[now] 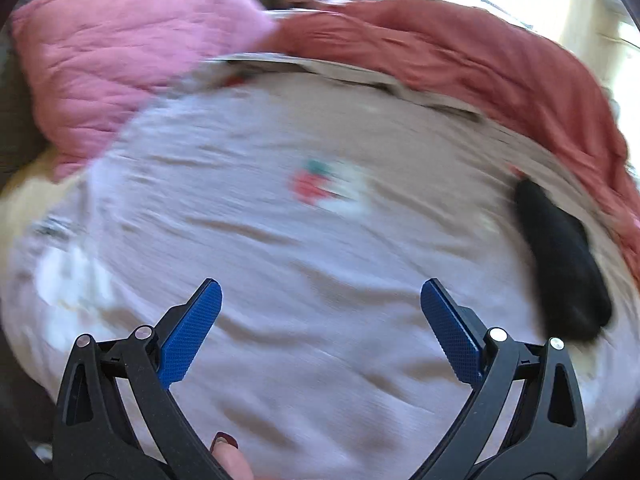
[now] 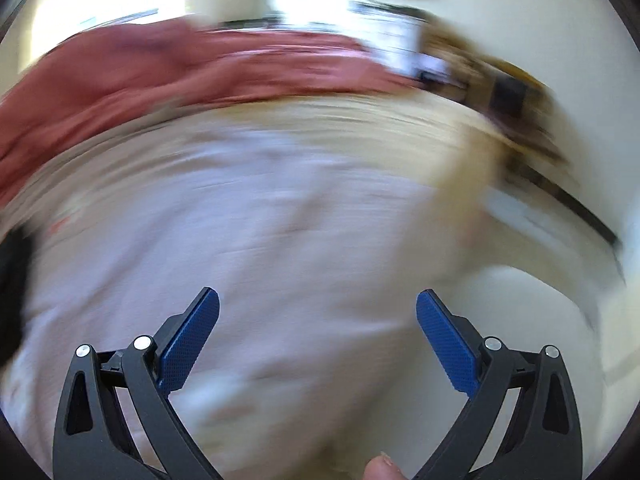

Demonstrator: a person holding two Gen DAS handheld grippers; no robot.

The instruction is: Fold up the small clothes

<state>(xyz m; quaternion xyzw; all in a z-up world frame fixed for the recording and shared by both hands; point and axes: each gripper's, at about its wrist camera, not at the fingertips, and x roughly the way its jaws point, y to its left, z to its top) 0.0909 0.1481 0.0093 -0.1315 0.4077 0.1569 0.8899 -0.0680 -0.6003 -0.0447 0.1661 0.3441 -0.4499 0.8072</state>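
Plainly, pale creased garment, strawberry-printed.

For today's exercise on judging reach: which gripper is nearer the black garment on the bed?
Left. The black garment lies just right of the open left gripper; the open right gripper sees it only at its far left edge.

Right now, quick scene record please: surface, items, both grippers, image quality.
surface: pale lilac sheet with a strawberry print
items: black garment on the sheet at right; rust-red blanket behind; pink pillow far left
left gripper: jaws wide apart, nothing between them
right gripper: jaws wide apart, nothing between them
image quality: both views motion-blurred, right wrist worse
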